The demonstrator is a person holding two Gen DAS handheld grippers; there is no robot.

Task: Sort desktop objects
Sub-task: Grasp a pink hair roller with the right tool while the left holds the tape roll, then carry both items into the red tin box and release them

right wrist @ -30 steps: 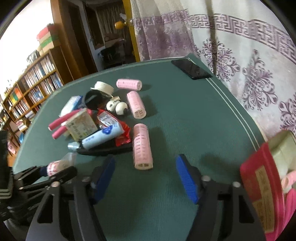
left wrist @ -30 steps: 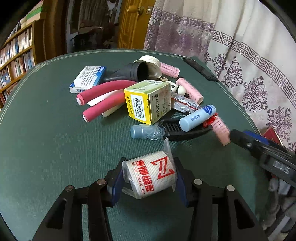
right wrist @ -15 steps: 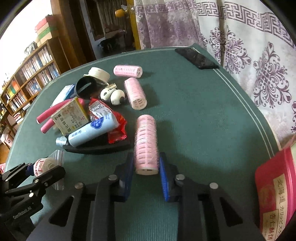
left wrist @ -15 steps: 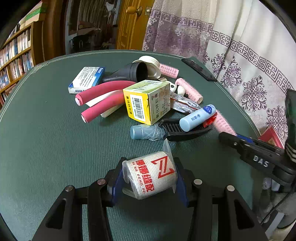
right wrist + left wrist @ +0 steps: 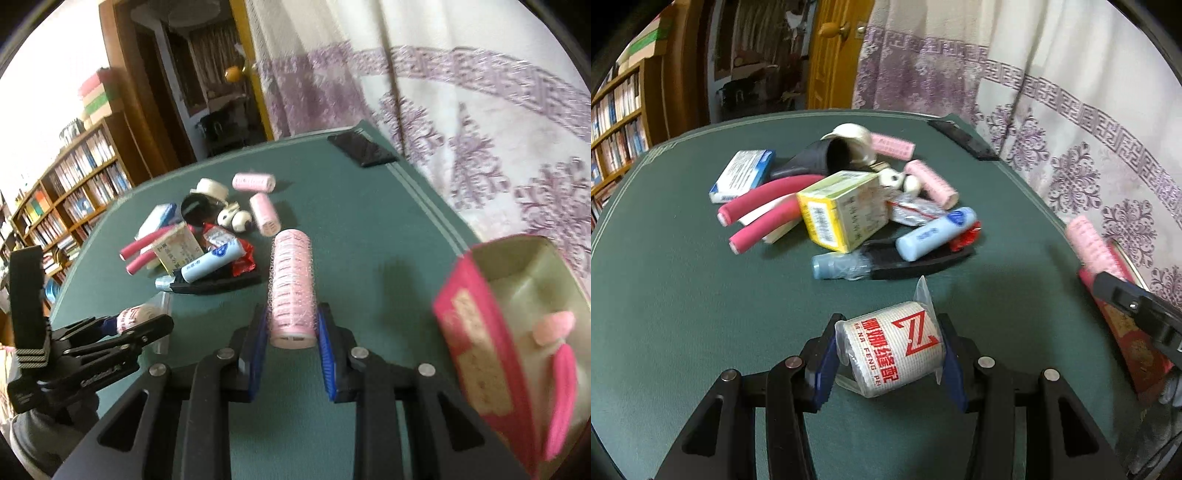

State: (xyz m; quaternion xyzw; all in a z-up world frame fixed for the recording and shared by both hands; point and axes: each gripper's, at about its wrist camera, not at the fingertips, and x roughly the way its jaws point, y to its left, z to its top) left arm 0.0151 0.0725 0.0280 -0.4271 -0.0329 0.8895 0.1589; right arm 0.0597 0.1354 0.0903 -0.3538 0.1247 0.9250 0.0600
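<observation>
From my feed the work surface is a table (image 5: 683, 295) covered in dark green felt with a thin pale line running near its edge. Behind it on the right hangs a white curtain (image 5: 1089, 122) patterned with purple key borders and floral medallions, and next to that stands a yellow-brown wooden door (image 5: 831, 55) with a round knob. On the left I see wooden bookshelves (image 5: 74, 177) packed with books, a few coloured boxes (image 5: 98, 98) stacked on top, and bright daylight washing out the wall (image 5: 48, 66) above them.
</observation>
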